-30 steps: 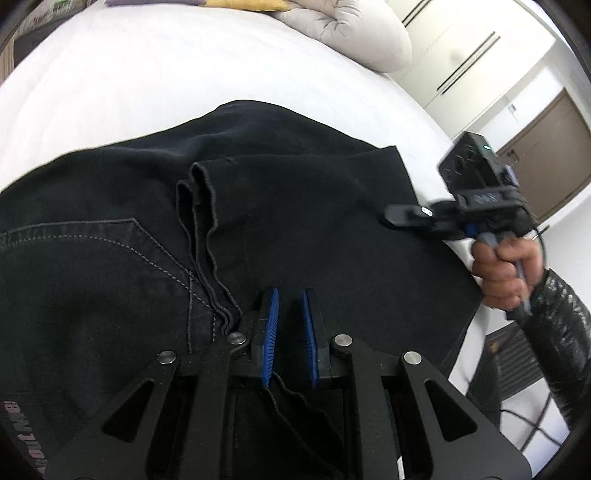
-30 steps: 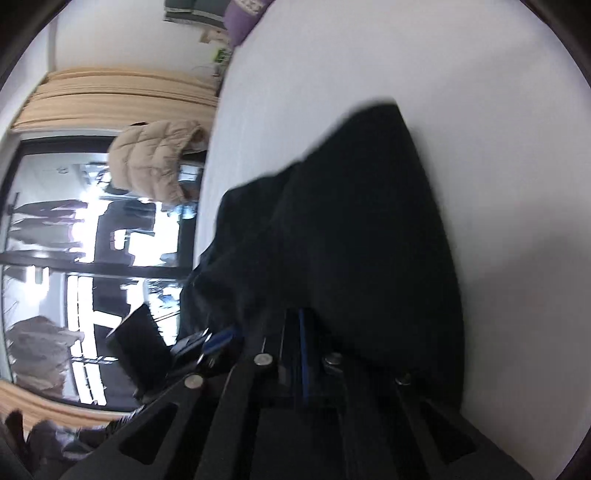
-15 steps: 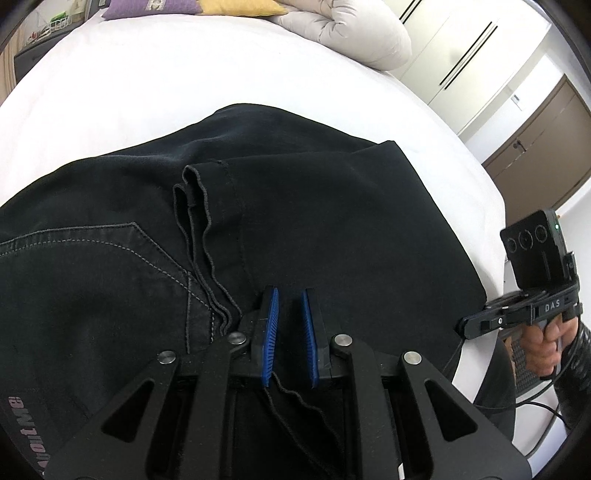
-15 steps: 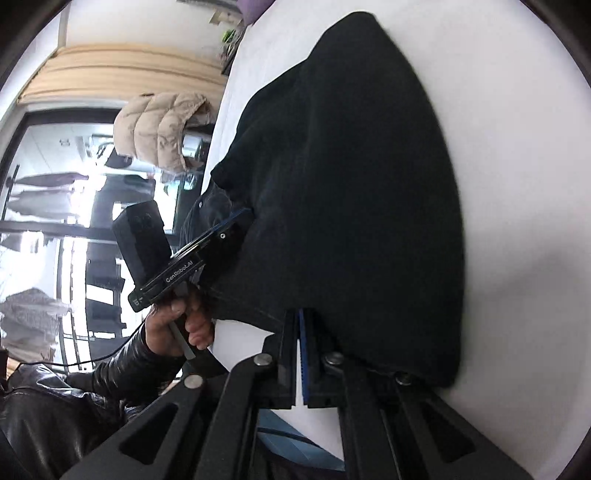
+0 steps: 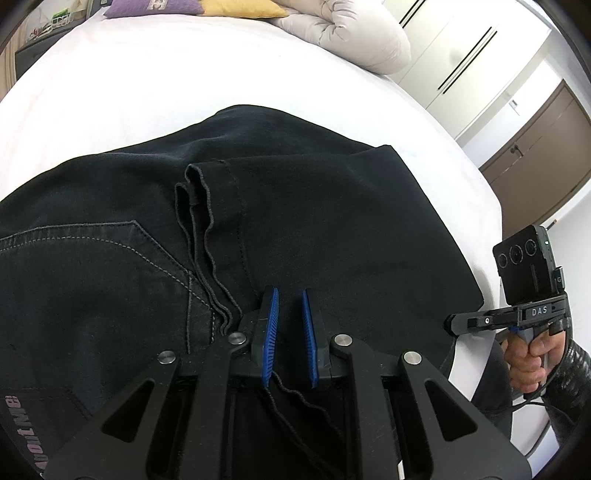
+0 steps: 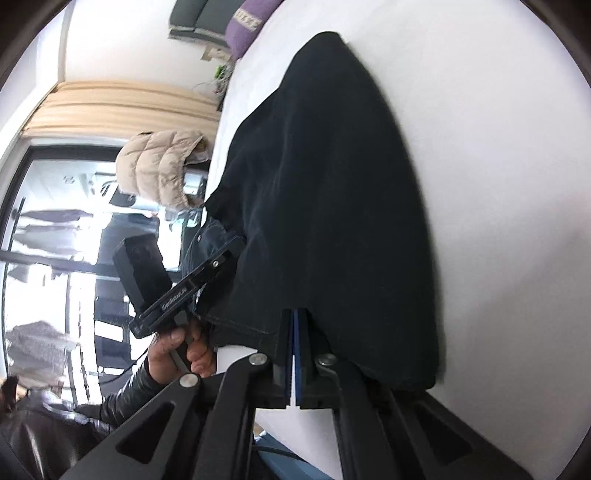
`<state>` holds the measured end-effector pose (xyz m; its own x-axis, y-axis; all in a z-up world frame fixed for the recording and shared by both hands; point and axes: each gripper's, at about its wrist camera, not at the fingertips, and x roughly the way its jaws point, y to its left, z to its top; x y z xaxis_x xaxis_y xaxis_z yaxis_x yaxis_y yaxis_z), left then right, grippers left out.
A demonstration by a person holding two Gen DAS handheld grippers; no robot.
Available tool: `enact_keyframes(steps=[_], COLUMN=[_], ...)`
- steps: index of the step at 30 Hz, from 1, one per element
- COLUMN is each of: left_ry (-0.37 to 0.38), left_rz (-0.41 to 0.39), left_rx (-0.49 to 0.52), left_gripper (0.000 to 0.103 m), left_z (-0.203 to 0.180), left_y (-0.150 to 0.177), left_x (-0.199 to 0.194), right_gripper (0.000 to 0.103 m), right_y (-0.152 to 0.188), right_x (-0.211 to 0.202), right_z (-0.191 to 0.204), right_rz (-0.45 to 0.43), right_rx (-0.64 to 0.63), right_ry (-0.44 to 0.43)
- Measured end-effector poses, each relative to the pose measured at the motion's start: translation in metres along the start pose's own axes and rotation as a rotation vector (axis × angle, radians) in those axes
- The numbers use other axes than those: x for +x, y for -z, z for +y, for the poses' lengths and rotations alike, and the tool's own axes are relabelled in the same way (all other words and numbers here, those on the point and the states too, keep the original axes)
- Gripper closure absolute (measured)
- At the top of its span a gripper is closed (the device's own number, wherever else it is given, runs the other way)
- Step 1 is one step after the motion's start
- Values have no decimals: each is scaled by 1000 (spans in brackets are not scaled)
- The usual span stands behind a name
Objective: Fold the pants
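Nearest in the left wrist view, the left gripper [image 5: 289, 317] stands a little open above the black pants [image 5: 332, 229]; a frayed hem edge passes between its blue pads [image 5: 268, 332], which do not press on it. The right gripper [image 6: 294, 347] has its fingers pressed together at the near edge of the pants, but whether cloth is caught between them cannot be told. The pants lie folded on the white bed [image 5: 184, 85], with hems stacked over the seat pocket [image 5: 92, 266]. Farther away lie a pale duvet [image 5: 354, 33] and a purple pillow [image 5: 155, 6].
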<state>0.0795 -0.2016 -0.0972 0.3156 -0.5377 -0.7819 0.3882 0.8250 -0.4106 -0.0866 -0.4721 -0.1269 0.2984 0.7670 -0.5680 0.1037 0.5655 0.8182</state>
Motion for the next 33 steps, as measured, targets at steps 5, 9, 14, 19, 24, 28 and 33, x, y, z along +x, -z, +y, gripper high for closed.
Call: enact_keyframes(steps=[5, 9, 14, 19, 24, 28, 33], left_ry=[24, 69, 79, 46, 78, 130, 160], left_rz=[-31, -123, -225, -484, -518, -494, -488], left_rx=[-43, -109, -291, -530, -815, -1007, -1005], left_gripper=[90, 89, 47, 7, 7, 7, 7], left_z=[-1, 10, 45, 90, 135, 155, 149], left_y=[5, 21, 52, 105, 161, 191, 196], left_x=[-27, -78, -146, -222, -239, -228, -211], right_gripper=[102, 30, 15, 22, 29, 35, 39], right_y=[5, 15, 30, 29, 22, 23, 28], right_x=[-2, -5, 6, 35, 56, 65, 64], right_z=[12, 40, 84, 112, 128, 135, 134], right_rz=[-60, -155, -219, -187, -156, -145, -140], right_rx=[28, -19, -85, -116, -134, -138, -146], right_ry=[75, 20, -75, -154, -191, -215, -216])
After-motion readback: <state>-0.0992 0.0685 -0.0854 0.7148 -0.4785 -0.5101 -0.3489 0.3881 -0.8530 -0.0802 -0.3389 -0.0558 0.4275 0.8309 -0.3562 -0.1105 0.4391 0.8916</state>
